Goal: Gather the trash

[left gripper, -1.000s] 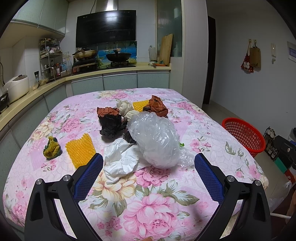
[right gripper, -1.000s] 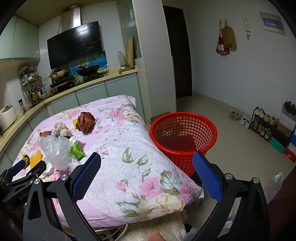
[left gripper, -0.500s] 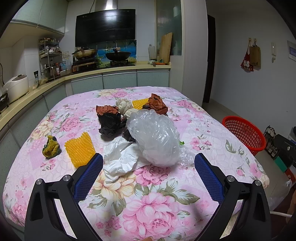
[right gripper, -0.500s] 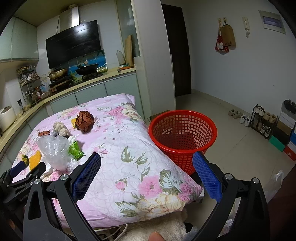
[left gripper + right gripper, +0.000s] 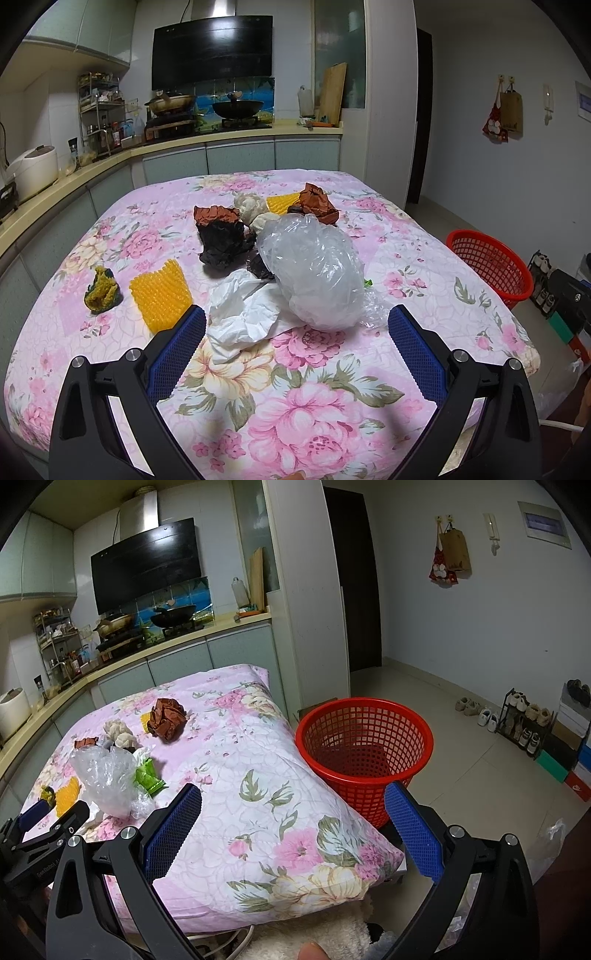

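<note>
Trash (image 5: 314, 273) on table (image 5: 332, 406), basket (image 5: 364, 753) right

Black angular frames on left gripper (image 5: 295, 328) and right gripper (image 5: 293, 805); blue mesh-textured pads (image 5: 177, 350) inside each finger; silver screws (image 5: 132, 354) behind the pads.

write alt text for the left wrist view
An open left tool hovers, empty, over a floral tablecloth, facing a trash pile: clear plastic bag, crumpled white paper, yellow foam sheet. A red mesh basket stands on the floor at right.
</note>
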### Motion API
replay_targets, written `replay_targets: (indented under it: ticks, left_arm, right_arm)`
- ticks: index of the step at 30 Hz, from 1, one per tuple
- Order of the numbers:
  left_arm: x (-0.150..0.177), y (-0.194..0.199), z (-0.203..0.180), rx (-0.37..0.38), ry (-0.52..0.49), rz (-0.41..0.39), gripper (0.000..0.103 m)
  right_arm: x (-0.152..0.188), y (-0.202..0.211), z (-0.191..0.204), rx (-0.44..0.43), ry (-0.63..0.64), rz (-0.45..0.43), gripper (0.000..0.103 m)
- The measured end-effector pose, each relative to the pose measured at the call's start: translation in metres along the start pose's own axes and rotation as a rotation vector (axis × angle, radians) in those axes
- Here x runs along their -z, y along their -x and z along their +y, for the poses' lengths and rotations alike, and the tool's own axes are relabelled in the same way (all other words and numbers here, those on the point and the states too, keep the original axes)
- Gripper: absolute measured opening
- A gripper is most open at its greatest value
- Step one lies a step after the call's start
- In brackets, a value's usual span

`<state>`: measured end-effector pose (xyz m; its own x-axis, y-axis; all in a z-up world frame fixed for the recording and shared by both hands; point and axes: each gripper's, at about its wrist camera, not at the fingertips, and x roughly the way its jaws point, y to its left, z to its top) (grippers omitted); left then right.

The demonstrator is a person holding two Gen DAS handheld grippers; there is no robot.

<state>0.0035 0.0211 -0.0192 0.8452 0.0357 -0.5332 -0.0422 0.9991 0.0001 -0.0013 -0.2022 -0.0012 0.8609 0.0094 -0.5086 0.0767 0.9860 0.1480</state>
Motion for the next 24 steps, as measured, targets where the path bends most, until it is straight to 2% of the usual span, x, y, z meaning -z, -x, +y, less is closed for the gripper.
replay_targets:
  ticks: [11, 18, 24]
  left_arm:
    - [-0.014, -0.007, 0.027, -0.043, 0.039, 0.027, 0.096]
    - [-0.034, -0.016, 0.067, -0.098, 0.125, 0.048, 0.096]
    - [-0.059, -0.023, 0.123, -0.172, 0.207, 0.075, 0.096]
  right_arm:
    - [0.004, -0.004, -0.001, -0.018, 0.019, 0.016, 0.096]
    - [-0.013, -0.014, 0.006, -0.037, 0.034, 0.037, 0.096]
    - [-0.02, -0.026, 0.02, -0.069, 0.047, 0.063, 0.096]
